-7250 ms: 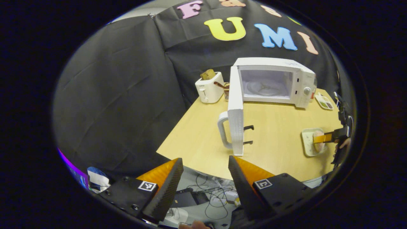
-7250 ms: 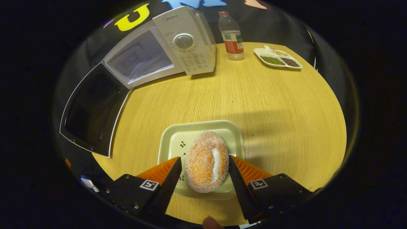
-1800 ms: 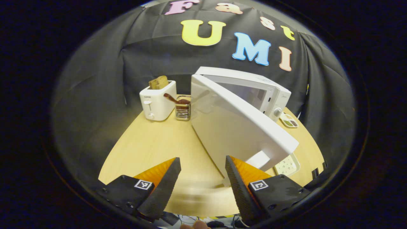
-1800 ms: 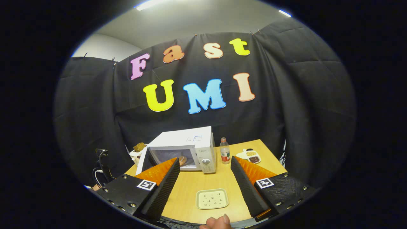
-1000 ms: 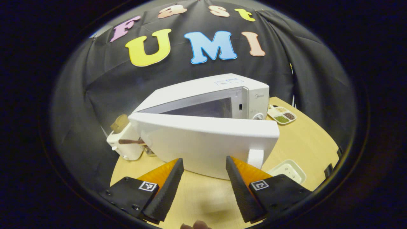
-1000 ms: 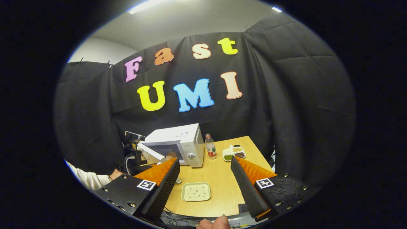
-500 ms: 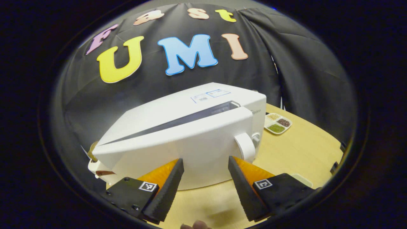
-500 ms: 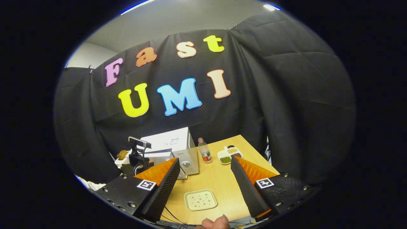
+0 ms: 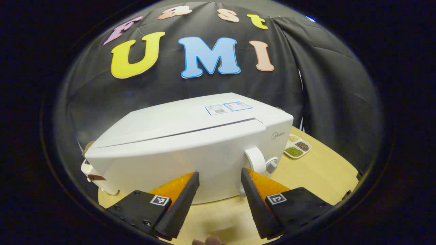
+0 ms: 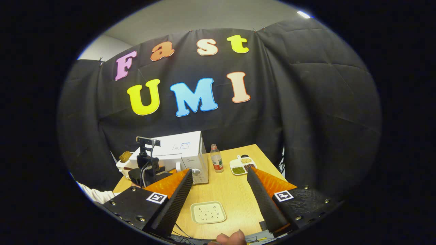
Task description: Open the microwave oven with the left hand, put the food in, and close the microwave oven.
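Note:
The white microwave (image 9: 190,143) stands close in front of me in the left gripper view, its door flush with the body and its handle (image 9: 255,160) at the door's right side. My left gripper (image 9: 219,173) is open, its fingertips right at the lower door, left of the handle; I cannot tell if they touch it. The door hides the inside. In the right gripper view the microwave (image 10: 187,149) is far off with the left gripper (image 10: 147,166) in front of it. My right gripper (image 10: 219,171) is open and holds nothing, high above the bare square plate (image 10: 208,212).
A toaster (image 10: 123,164) sits left of the microwave. A bottle (image 10: 215,158) and a white tray of beans (image 10: 241,165) stand to its right on the wooden table (image 10: 235,190). A white sleeve (image 10: 90,194) shows at the table's left edge.
The microwave door has swung from ajar to flush with the body, with the left gripper following close behind it. The right gripper stays back from the table, open.

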Demonstrator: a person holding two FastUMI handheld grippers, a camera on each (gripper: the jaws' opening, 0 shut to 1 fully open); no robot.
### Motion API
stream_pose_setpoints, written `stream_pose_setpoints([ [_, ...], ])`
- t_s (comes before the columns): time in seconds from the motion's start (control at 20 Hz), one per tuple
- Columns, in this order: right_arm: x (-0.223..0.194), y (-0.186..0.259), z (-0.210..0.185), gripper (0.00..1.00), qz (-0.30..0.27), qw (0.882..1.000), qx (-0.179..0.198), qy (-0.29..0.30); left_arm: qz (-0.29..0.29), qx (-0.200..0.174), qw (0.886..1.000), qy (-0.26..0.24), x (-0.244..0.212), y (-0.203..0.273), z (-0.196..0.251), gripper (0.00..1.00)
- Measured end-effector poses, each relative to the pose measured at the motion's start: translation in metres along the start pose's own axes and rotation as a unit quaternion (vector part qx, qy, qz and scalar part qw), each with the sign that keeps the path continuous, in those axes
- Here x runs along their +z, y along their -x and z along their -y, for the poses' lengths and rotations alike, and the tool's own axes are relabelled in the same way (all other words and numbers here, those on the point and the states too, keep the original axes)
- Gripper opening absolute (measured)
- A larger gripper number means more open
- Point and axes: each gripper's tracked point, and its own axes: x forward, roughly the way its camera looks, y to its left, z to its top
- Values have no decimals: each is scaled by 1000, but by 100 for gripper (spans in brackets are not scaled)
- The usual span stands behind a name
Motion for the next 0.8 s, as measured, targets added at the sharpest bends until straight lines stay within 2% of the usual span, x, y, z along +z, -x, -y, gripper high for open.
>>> stream_pose_setpoints([
  [0.15,-1,8,0,98,4,1000,17,-7,-19,17,999,27,8,8,0,86],
  [0.3,-8,22,17,98,8,1000,28,-6,0,31,999,35,20,52,2,92],
  [0.35,-10,29,29,98,10,1000,28,1,2,36,999,41,18,75,5,90],
  [0.45,-11,43,54,98,17,999,28,15,10,52,997,59,15,129,5,94],
  [0.5,-15,49,66,98,17,999,29,18,17,62,995,70,17,160,3,92],
  [0.55,-18,55,79,94,16,999,32,18,25,72,994,81,19,188,4,90],
  [0.6,-20,60,92,94,15,999,33,17,36,79,992,91,26,217,7,92],
  [0.65,-19,63,104,98,18,999,37,13,48,86,990,98,37,244,10,91],
  [0.8,-13,59,116,98,31,998,62,0,98,109,983,113,84,329,24,90],
])
